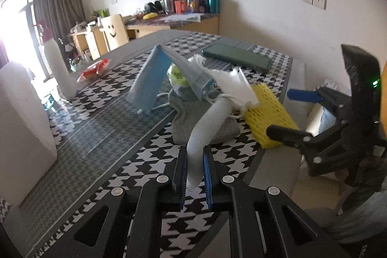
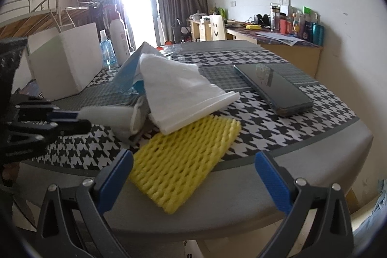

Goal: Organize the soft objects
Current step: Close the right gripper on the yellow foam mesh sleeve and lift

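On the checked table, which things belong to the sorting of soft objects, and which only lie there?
For the job:
- face mask, pinched in the left gripper
- white tissue
- yellow foam net
- grey cloth
- right gripper, open above the net

Only lying about:
- dark phone
- white box
- spray bottle
- red packet

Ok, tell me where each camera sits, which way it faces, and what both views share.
Left wrist: on the left hand-held gripper, looking down its fingers across the houndstooth table toward the curtained window; its jaws pinch a pale blue face mask; the right hand-held gripper enters at the right.
Right wrist: on the right hand-held gripper, jaws open, facing the yellow foam net.
Shared: mask, net, the white folded cloth, the phone.
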Motion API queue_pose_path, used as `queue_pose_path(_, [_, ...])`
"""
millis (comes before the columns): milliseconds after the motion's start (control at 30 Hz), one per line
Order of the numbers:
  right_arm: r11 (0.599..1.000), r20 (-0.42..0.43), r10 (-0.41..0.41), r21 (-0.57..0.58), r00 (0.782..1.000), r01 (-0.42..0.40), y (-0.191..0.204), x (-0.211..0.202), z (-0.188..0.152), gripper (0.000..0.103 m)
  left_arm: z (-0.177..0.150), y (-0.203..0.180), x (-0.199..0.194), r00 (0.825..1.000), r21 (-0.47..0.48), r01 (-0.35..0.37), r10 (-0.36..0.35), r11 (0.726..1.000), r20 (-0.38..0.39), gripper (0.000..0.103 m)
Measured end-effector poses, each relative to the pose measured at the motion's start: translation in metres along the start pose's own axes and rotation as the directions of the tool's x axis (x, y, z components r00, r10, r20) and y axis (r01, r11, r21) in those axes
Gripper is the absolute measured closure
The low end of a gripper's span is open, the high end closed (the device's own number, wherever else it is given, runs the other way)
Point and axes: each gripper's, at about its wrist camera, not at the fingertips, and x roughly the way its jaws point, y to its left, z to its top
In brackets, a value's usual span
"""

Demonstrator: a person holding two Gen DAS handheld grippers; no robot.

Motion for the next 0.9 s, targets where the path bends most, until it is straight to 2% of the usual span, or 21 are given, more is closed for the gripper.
queue_pose_path(167, [1.0,-0.018,-0.003,-0.021,1.0,0.002,0.007,0.004,0.0,0.001,-0.007,0.004,-0.012,1.0,-0.029,-0.013,0.013,0.999,0.02,0.09])
queue_pose_path(333, [0.999,-0.048,-0.004,-0.039,0.999,0.002,0.012,0.007,0.0,0.015,-0.01,0.01,-0.021,0.999,-0.052,-0.012,0.015,0.999,0.044,0.09])
queue_pose_path(433, [0.999,-0.059,0.007,-0.043,0.998,-0.009,0.016,0.008,0.001,0.025,-0.012,0.01,-0.024,0.999,-0.058,-0.011,0.014,0.998,0.051,0.09])
queue_pose_path(533, [0.999,-0.067,0.022,-0.042,0.997,-0.024,0.018,0.005,0.001,0.04,-0.013,0.012,-0.026,0.998,-0.067,-0.013,0.017,0.998,0.058,0.09])
queue_pose_path(700, [0.999,-0.07,0.014,-0.048,0.997,-0.018,0.022,-0.003,0.005,0.08,-0.015,0.018,-0.029,0.996,-0.102,-0.036,0.043,0.994,0.073,0.09])
queue_pose_path(733, [0.999,-0.074,0.021,-0.045,0.997,-0.024,0.022,-0.004,0.005,0.081,-0.015,0.019,-0.031,0.995,-0.109,-0.043,0.051,0.993,0.08,0.09])
queue_pose_path(800, [0.999,-0.072,0.018,-0.039,0.997,-0.021,0.022,-0.005,0.006,0.089,-0.016,0.02,-0.034,0.994,-0.117,-0.053,0.064,0.992,0.088,0.09])
queue_pose_path(900, [0.999,-0.054,0.03,-0.022,0.998,-0.031,0.019,-0.013,0.009,0.09,-0.017,0.021,-0.039,0.992,-0.125,-0.069,0.081,0.99,0.095,0.09])
